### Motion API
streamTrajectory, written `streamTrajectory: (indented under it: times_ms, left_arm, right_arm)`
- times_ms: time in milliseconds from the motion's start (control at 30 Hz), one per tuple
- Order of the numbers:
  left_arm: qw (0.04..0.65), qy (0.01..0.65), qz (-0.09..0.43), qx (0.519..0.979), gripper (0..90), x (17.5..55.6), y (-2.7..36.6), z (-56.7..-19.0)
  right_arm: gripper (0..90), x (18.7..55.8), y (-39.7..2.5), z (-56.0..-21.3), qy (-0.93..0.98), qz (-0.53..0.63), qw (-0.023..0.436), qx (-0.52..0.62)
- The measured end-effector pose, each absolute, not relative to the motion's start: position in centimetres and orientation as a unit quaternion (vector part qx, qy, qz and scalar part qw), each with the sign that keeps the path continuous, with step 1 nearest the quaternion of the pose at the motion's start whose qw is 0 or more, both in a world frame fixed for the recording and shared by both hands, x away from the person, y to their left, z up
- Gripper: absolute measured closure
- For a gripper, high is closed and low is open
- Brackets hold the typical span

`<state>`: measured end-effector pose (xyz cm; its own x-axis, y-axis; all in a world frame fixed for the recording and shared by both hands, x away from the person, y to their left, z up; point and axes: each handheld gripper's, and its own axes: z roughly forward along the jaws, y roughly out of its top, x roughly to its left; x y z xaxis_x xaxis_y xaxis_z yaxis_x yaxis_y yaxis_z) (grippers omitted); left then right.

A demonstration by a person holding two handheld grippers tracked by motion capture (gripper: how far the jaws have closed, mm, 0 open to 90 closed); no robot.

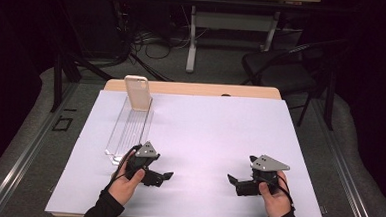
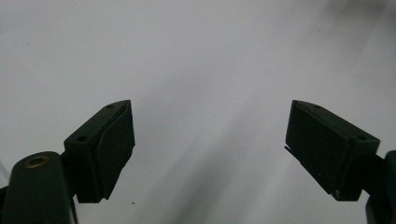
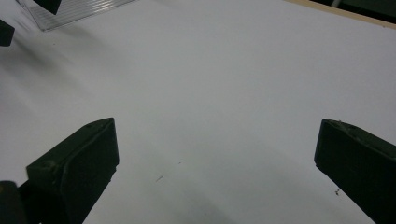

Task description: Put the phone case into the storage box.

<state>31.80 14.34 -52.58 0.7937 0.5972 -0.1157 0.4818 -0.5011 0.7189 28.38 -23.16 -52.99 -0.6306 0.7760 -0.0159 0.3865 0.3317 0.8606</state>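
1. Left tongs (image 1: 167, 177): held low over the white sheet (image 1: 204, 139), near the front edge of the worktop (image 1: 192, 89); jaws spread wide, nothing between them. The left gripper view confirms bare sheet between the pads (image 2: 114, 140).
2. Right tongs (image 1: 233, 180): same height, well apart from the left, pointing inward; jaws spread wide, nothing held. The right gripper view has bare sheet ahead of the pads (image 3: 91, 154).
3. Rack (image 1: 130, 130): clear slotted tray, lying lengthwise just beyond the left tongs, its near end close to the left hand (image 1: 126, 181).
4. Phone (image 1: 137, 92): pale, standing upright at the rack's far end, near the worktop's back edge.
5. Step, as judged: start of the approach; nothing grasped yet. The next move likely calls for the left tongs to travel forward along the rack to the phone and close on its edges without tipping it.
6. Room: the sheet's middle and right are bare and open for moving; a chair (image 1: 288, 68) stands beyond the far edge.
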Motion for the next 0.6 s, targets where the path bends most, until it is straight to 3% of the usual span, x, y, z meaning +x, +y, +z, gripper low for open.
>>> streamTrajectory:
  times_ms: [600]
  left_arm:
    - [0.401,0.297,0.092,0.862,16.2,30.92,15.10,-53.19]
  right_arm:
    - [0.0,28.24,-22.67,-53.47,0.793,0.440,0.214,0.363]
